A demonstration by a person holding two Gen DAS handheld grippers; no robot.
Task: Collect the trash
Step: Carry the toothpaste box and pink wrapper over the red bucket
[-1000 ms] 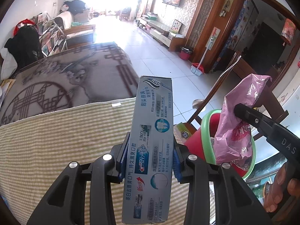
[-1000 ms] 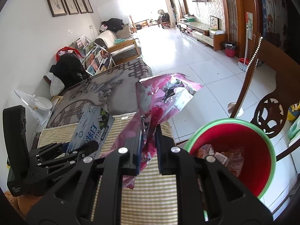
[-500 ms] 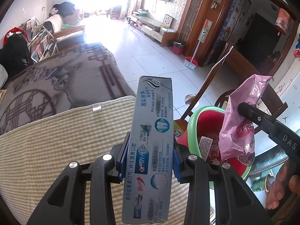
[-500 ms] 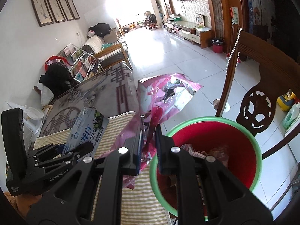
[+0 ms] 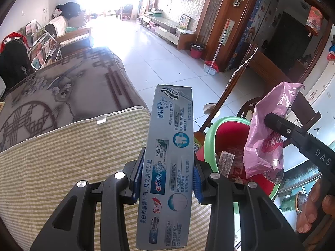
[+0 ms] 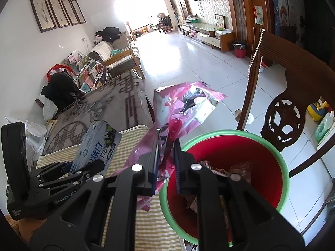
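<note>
Clamping a grey-blue toothpaste box (image 5: 169, 167) between its blue pads, the left hand-held gripper (image 5: 166, 179) holds the carton by its long sides, lengthwise along the fingers, so that its far end sticks out well past the fingertips above the striped green-and-cream cloth (image 5: 69, 159) on the tabletop. Beside it, the right hand-held gripper (image 6: 165, 165) has its jaws pressed nearly together on a crumpled pink snack wrapper (image 6: 184, 108), pinching the lower part while the torn top fans out above the fingers. In the left wrist view the same wrapper (image 5: 268, 133) hangs from the black finger of the right tool, with a person's fingers (image 5: 314, 209) wrapped round its handle at the lower right edge.

Just past the cloth's edge stands a red bucket with a green rim (image 6: 286, 173), already holding several scraps of packaging at its bottom. The wrapper sits at the bucket's near left rim, partly over the cloth and partly over the opening; the box is off to the left, over the cloth.

Behind the bucket is a carved dark wooden chair (image 6: 282, 121) with a string of white beads (image 6: 254, 52) draped on its back. Farther off, a patterned grey blanket (image 5: 62, 92), white floor tiles, a small red bin (image 6: 239, 51) and a bright window at the far end.
</note>
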